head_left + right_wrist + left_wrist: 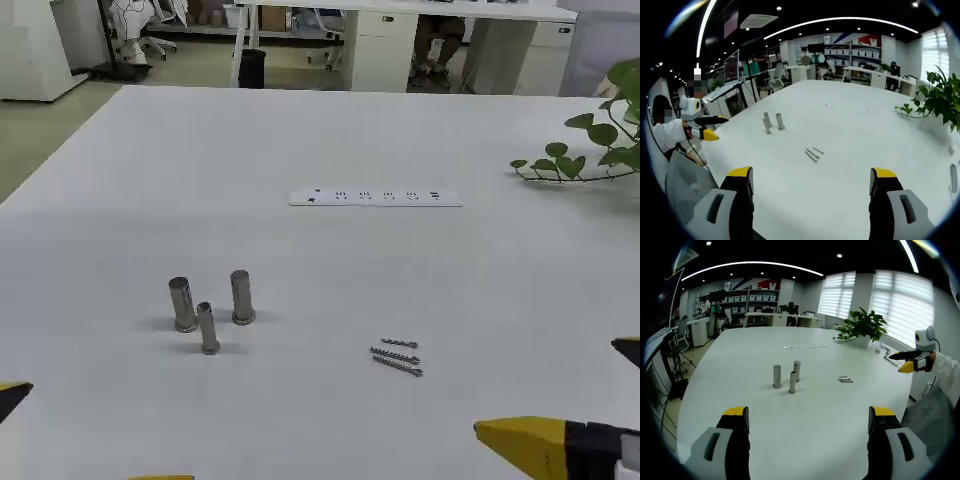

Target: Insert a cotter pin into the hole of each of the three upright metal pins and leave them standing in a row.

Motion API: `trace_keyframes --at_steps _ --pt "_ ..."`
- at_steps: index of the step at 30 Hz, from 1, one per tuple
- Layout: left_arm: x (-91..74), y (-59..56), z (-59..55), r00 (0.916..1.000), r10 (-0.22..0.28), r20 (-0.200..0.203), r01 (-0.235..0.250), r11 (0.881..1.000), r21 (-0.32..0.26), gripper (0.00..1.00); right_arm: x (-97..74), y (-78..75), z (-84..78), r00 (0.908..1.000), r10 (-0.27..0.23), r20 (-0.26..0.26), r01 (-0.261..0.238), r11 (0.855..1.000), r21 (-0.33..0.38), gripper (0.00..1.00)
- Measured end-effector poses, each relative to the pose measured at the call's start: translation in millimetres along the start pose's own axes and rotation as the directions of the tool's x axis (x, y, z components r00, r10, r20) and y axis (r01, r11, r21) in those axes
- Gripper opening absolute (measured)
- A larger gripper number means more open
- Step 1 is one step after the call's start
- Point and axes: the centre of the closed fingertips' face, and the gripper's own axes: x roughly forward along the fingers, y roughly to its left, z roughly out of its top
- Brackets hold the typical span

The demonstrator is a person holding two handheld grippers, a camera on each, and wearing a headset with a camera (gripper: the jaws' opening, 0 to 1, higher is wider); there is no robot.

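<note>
Cotter pins (397, 357), three of them, lie flat and close together on the white table (420, 130), none yet in a hole. That loose bundle looks laid out for picking one at a time.

The left gripper (809, 415) has its jaws spread wide with nothing between them, and so does the right gripper (811, 180). Both are held low at the near edge, well apart from the work and aimed across the table. I read this as a ready pose, with each hand level and a clear line to the parts.

In the head view the three metal pins (208, 308) stand upright in a tight triangle, not a row, at about 9 o'clock from the cotter pins. Bunched so, they will likely need spacing out later.

A power strip (375, 197) lies at 12 o'clock from the cotter pins, and a leafy plant (600, 140) at 2 o'clock.
</note>
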Motion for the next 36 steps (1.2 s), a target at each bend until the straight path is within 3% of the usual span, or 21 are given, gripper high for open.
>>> trace_keyframes --at_steps 8,10,12,19,24,28,30,32,36 --pt "18.7 16.7 2.8 0.9995 0.031 -0.006 -0.031 0.999 0.01 0.86 -2.3 -2.7 -4.1 0.9999 -0.005 -0.014 0.005 1.0 0.002 0.94" --pt "26.1 18.7 2.2 0.9998 0.019 0.006 -0.018 0.999 -0.037 0.83 -3.2 -4.5 -3.9 0.9999 -0.01 -0.013 0.01 1.0 0.005 0.94" --pt "33.0 22.3 1.0 0.9998 0.022 0.001 -0.022 0.999 -0.039 0.82 -3.9 -5.6 -4.0 0.9998 -0.012 -0.014 0.012 1.0 0.01 0.93" --pt "50.8 23.5 1.1 0.9999 0.013 0.002 -0.013 0.999 -0.051 0.79 -6.3 -8.8 -6.9 0.9994 -0.023 -0.027 0.023 1.0 0.009 0.93" --pt "50.7 20.5 4.2 0.9999 0.01 0.012 -0.009 0.999 -0.04 0.7 -7.3 -8.7 -7.3 0.9992 -0.027 -0.03 0.027 1.0 0.009 0.93" --pt "30.2 0.8 8.9 0.9989 -0.042 0.023 0.043 0.999 -0.023 0.77 -9.1 -6.9 -4.2 0.9994 -0.029 -0.021 0.029 1.0 0.003 0.93" --pt "12.6 -12.8 9.9 0.9982 -0.054 0.026 0.054 0.998 0.01 0.89 -9.6 -5.8 -3.5 0.9995 -0.028 -0.014 0.028 1.0 0.005 0.93" --pt "-6.1 -29.9 8.3 0.9959 -0.086 0.027 0.086 0.996 0.006 0.99 -9.7 -3.1 -3.8 0.9998 -0.017 -0.009 0.017 1.0 0.01 0.93" --pt "-34.7 -64.2 4.4 0.9854 -0.161 0.057 0.163 0.986 -0.032 0.99 -8.5 1.1 -5.7 1.0 0.006 0.0 -0.006 1.0 0.03 0.93"
